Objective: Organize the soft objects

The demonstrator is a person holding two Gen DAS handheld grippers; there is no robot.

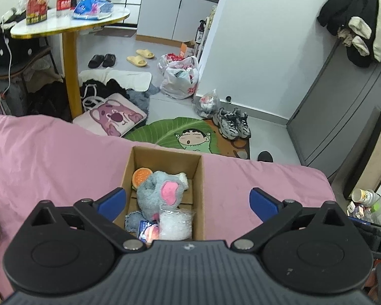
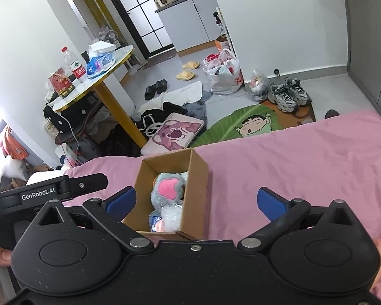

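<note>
Two grippers, fingers wide, empty | cardboard box (image 1: 200, 178) long axis points away | plush (image 1: 157, 190) inside

Box (image 1: 165, 157) on bed (image 1: 50, 157); plush toy (image 1: 160, 190) inside, burger toy (image 1: 140, 175) behind-left, bubble wrap (image 1: 175, 222) in front.

Pink sheet (image 1: 50, 157) on the bed. Brown cardboard box (image 1: 199, 178) holds a grey plush (image 1: 152, 190) with pink ear, an orange burger toy (image 1: 139, 175), and a clear bubble-wrap wad (image 1: 175, 222). Left gripper (image 1: 188, 202) and right gripper (image 2: 195, 203): black bodies, blue pads. Green leaf-pattern rug (image 1: 165, 129) with a cartoon boy on the floor.
</note>
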